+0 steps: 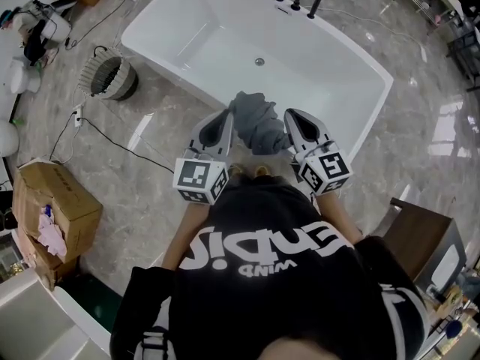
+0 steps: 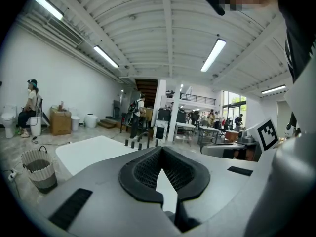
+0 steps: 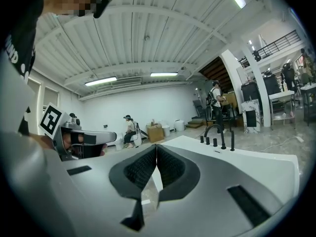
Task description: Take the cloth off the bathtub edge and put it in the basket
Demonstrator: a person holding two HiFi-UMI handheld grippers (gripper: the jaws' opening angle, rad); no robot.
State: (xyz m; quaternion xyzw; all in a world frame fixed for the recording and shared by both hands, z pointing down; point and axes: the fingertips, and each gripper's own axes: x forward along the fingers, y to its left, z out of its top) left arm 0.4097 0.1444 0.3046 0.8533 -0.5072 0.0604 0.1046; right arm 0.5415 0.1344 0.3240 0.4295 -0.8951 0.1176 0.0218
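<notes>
The grey cloth lies bunched over the near rim of the bathtub and is not yet lifted. By my judgement the whole task remains: grasp, carry, and release into the basket, which stands on the floor well apart from the cloth, off the tub's left corner. My left tool and right tool flank the cloth, one just beside each side of it; each has its jaws brought together at the tips with nothing between them, and neither has hold of the cloth.
</notes>
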